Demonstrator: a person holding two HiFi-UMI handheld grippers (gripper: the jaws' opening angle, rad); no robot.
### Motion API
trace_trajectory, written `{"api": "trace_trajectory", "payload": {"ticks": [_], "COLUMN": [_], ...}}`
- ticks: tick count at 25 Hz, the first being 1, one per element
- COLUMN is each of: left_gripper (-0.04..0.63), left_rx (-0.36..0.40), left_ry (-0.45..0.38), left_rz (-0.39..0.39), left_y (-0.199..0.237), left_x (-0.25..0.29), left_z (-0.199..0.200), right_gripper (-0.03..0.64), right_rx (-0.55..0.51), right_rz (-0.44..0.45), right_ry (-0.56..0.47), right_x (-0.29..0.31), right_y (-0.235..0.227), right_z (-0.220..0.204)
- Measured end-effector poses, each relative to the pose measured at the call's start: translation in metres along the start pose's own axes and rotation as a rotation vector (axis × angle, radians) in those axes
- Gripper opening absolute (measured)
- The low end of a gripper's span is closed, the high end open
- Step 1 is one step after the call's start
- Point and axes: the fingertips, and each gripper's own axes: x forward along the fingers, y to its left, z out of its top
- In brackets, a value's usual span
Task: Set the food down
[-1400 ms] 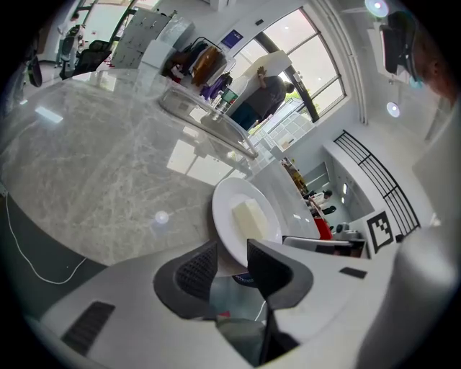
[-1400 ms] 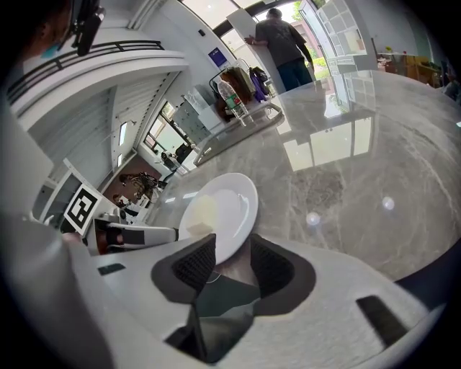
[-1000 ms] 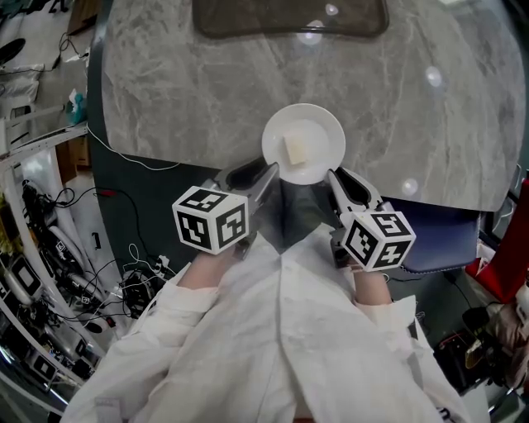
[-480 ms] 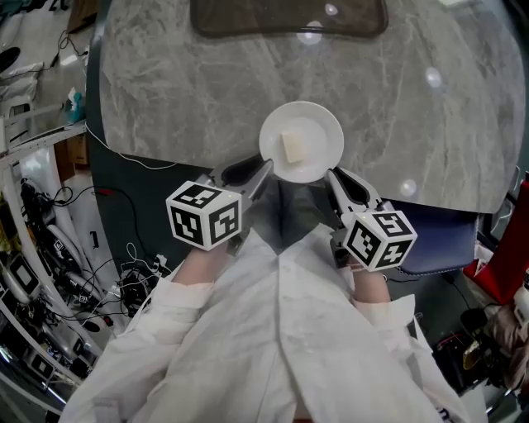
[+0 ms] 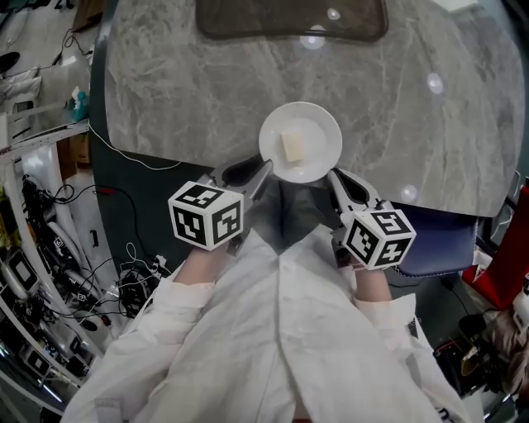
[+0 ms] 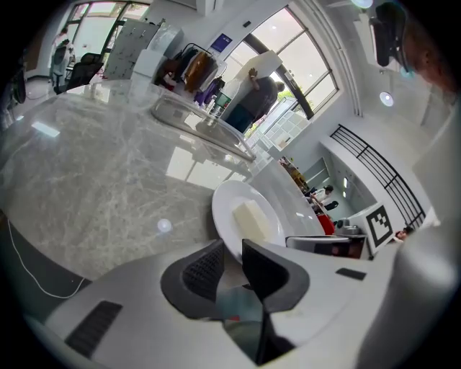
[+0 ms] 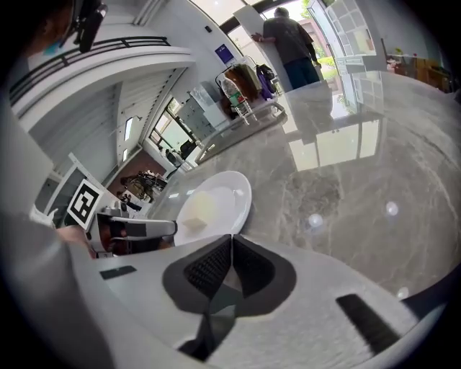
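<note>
Black ribbed pads point(image 6: 203, 271), left gripper point(image 6: 232, 252): narrow gap, jaws just been closing, pinched on the near rim of the white plate point(image 6: 229, 209).

Right gripper point(image 7: 230, 241): jaws just been closing, now pressed together with nothing visible between them (tips right at the plate's rim on the opposite side).

Food point(image 5: 293, 147): one pale yellow block, lying in the middle of the plate.

Plate position: at the near edge of the grey marbled table point(image 5: 190, 91), its near rim overhanging that edge; whether it rests on the surface cannot be told.

Marker cubes: one on the left gripper point(image 5: 207, 216), one on the right point(image 5: 378, 238).

White sleeves point(image 5: 273, 339): behind both grippers.

Dark tray point(image 5: 289, 21): at the table's far side.

Cables point(image 5: 58, 248): tangled on the floor, left of the table.
</note>
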Motion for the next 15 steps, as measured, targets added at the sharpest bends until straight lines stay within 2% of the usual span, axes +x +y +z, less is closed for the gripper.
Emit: {"api": "trace_trajectory", "payload": {"ticks": [4, 10, 15], "left_gripper": [0.081, 0.081, 0.081], "left_rx": [-0.002, 0.009, 0.043], "left_ry": [0.007, 0.012, 0.006], "left_rz": [-0.002, 0.001, 0.013], "left_y": [0.0010, -0.0002, -0.0020], "left_x": [0.0005, -0.0003, -0.0023], "left_z": [-0.0029, -0.0056, -0.0013], "right_gripper": [0.006, 0.006, 0.006], "right_rx": [0.093, 0.171, 0.180], "right_rz": [0.042, 0.056, 0.040], "right_ry": [-0.023, -0.034, -0.035], "right_x": [0.0027, 0.0039, 0.0041], "right_y": [0.0038, 0.0054, 0.0040], "right_z": [0.0015, 0.0016, 0.0012]}}
